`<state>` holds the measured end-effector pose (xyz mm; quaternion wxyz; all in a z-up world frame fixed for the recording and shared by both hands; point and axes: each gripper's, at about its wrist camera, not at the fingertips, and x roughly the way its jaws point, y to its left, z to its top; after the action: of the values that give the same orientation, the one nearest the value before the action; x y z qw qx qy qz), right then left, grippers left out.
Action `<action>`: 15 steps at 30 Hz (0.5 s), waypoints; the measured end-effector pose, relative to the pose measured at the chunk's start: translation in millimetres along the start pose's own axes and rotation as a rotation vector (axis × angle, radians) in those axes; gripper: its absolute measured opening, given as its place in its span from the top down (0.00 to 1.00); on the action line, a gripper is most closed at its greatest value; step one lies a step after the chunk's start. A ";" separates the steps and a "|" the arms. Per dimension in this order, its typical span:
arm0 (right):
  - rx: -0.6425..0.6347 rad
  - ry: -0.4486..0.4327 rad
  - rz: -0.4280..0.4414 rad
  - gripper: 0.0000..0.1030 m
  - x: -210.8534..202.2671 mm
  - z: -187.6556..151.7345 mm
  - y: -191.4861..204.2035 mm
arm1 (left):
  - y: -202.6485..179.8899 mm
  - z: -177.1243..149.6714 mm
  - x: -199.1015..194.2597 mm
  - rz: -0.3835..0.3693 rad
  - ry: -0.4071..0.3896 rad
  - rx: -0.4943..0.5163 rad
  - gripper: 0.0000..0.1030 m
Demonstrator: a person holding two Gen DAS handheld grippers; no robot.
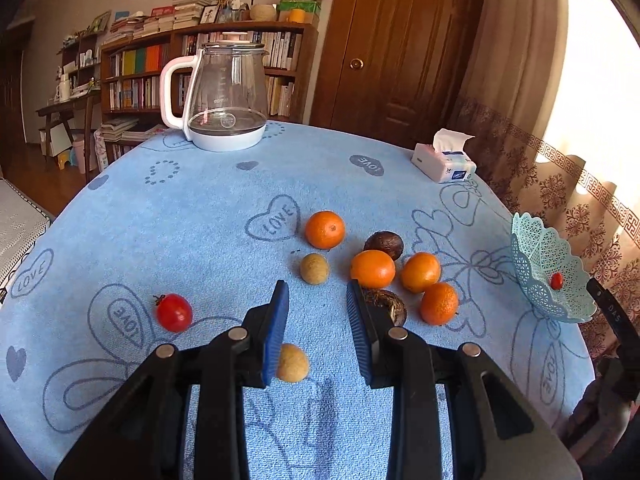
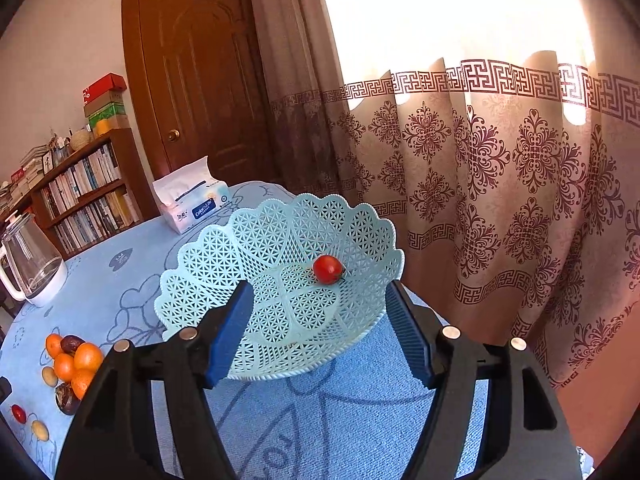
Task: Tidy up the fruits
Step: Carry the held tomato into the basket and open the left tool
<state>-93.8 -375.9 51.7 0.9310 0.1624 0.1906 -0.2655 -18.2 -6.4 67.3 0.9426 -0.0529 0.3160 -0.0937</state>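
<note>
Several oranges [image 1: 373, 268] lie in a cluster on the blue tablecloth with two dark fruits [image 1: 385, 244], two tan round fruits [image 1: 315, 267] and a red cherry tomato [image 1: 173, 312]. My left gripper [image 1: 318, 332] is open above the cloth, with a tan fruit [image 1: 293, 363] beside its left finger. A pale blue lattice basket [image 2: 280, 264] holds one cherry tomato [image 2: 328, 269]; the basket also shows at the right in the left wrist view [image 1: 548, 276]. My right gripper [image 2: 320, 332] is open and empty, its fingers on either side of the basket's near rim.
A glass kettle [image 1: 224, 96] on a white base stands at the far side of the table. A tissue pack [image 1: 444, 160] lies at the far right. A curtain [image 2: 500, 184] hangs close behind the basket. A bookshelf [image 1: 192, 68] and a wooden door [image 1: 400, 48] are beyond.
</note>
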 end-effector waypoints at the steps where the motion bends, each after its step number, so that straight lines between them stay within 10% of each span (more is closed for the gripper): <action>1: -0.001 0.002 0.002 0.31 0.3 -0.2 0.3 | 6.6 -0.5 -1.3 0.017 0.001 -0.007 0.70; 5: -0.005 0.002 0.002 0.26 0.6 -0.6 1.6 | 39.8 -8.2 -4.4 0.096 0.007 -0.036 0.47; 15: -0.006 0.005 0.002 0.26 0.5 -1.5 2.3 | 74.4 -17.9 21.4 0.220 0.103 -0.069 0.47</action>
<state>-92.5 -373.7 50.7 0.9314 0.1603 0.1934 -0.2635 -1.6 61.0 28.7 0.9274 -0.0456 0.3708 0.0188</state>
